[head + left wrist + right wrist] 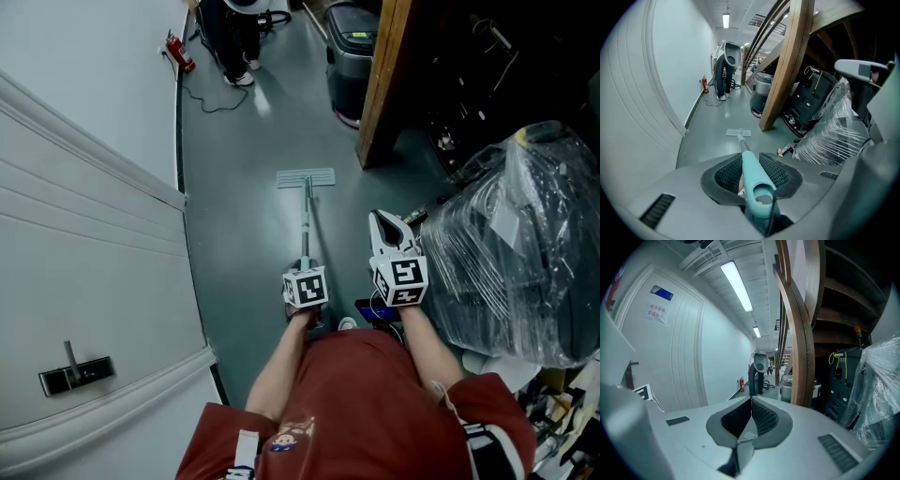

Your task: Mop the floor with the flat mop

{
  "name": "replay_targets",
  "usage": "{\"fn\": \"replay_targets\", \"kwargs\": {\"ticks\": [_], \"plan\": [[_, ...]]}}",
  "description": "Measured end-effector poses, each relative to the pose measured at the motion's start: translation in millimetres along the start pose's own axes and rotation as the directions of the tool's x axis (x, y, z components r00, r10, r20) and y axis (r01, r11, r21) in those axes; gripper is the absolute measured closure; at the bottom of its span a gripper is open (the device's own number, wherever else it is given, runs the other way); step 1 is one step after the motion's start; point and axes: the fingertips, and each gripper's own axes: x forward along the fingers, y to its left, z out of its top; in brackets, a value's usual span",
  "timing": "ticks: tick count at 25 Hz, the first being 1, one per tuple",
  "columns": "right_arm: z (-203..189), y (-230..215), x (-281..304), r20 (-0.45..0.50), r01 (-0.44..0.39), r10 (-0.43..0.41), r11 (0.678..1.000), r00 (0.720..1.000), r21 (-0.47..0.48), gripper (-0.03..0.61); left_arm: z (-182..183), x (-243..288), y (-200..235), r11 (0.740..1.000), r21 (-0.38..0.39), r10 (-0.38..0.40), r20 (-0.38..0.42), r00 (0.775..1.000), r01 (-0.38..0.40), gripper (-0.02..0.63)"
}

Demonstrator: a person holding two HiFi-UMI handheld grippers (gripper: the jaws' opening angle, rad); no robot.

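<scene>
The flat mop's pale head (306,177) lies flat on the grey floor ahead of me, also seen small in the left gripper view (738,133). Its thin pole (307,225) runs back to my left gripper (305,270). That gripper (750,164) is shut on the mop's teal handle grip (756,180), whose hollow end points toward the camera. My right gripper (381,219) hovers to the right of the pole, apart from it and raised. In the right gripper view its jaws (751,401) meet with nothing between them.
A white panelled door (84,262) with a handle (75,373) lines the left. A slanted wooden beam (380,84), a grey machine (349,56) and a plastic-wrapped bundle (525,253) crowd the right. Far ahead stand a person (234,37), a fire extinguisher (180,54) and a floor cable (211,98).
</scene>
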Motion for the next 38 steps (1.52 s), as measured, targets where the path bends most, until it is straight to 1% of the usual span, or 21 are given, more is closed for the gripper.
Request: {"fn": "replay_targets", "kwargs": {"ticks": [5, 8, 13, 19, 25, 29, 32, 35, 38], "plan": [[-1.9, 1.9, -24.8, 0.015, -0.01, 0.01, 1.0, 1.0, 0.006, 0.558, -15.0, -14.6, -9.1, 1.0, -0.001, 0.013, 0.023, 1.0, -0.013, 0.485], [-8.5, 4.0, -46.3, 0.019, -0.017, 0.016, 1.0, 1.0, 0.013, 0.558, -37.9, -27.5, -15.6, 1.0, -0.009, 0.022, 0.009, 1.0, -0.022, 0.486], [-17.0, 5.4, -88.2, 0.039, -0.021, 0.02, 0.999, 0.999, 0.029, 0.558, -74.4, -46.6, -28.8, 0.999, -0.012, 0.037, 0.006, 0.999, -0.037, 0.486], [-34.1, 5.2, -139.4, 0.049, -0.019, 0.016, 0.998, 0.999, 0.065, 0.558, -110.1, -68.7, -45.0, 0.999, 0.004, 0.048, 0.038, 0.998, -0.048, 0.488], [-47.3, 14.8, -175.6, 0.045, -0.021, 0.017, 0.996, 0.999, 0.083, 0.558, -150.0, -91.9, -61.8, 0.999, 0.003, 0.044, -0.005, 0.999, -0.044, 0.488], [-61.9, 20.2, -199.1, 0.041, -0.009, 0.006, 0.996, 0.999, 0.094, 0.558, -171.4, -102.4, -57.5, 0.999, 0.009, 0.043, -0.008, 0.999, -0.043, 0.487], [-68.9, 29.9, -216.7, 0.052, 0.001, -0.006, 0.996, 0.999, 0.086, 0.558, -187.4, -108.8, -52.5, 0.999, 0.021, 0.031, -0.01, 0.999, -0.031, 0.487], [-74.2, 50.1, -237.4, 0.063, 0.025, -0.03, 0.996, 0.998, 0.082, 0.558, -204.1, -118.5, -37.5, 0.998, 0.042, 0.035, 0.016, 0.999, -0.035, 0.487], [-76.3, 76.5, -259.7, 0.064, 0.05, -0.055, 0.997, 0.996, 0.066, 0.558, -222.8, -133.6, -26.3, 0.999, 0.039, 0.003, 0.03, 1.0, -0.004, 0.486]]}}
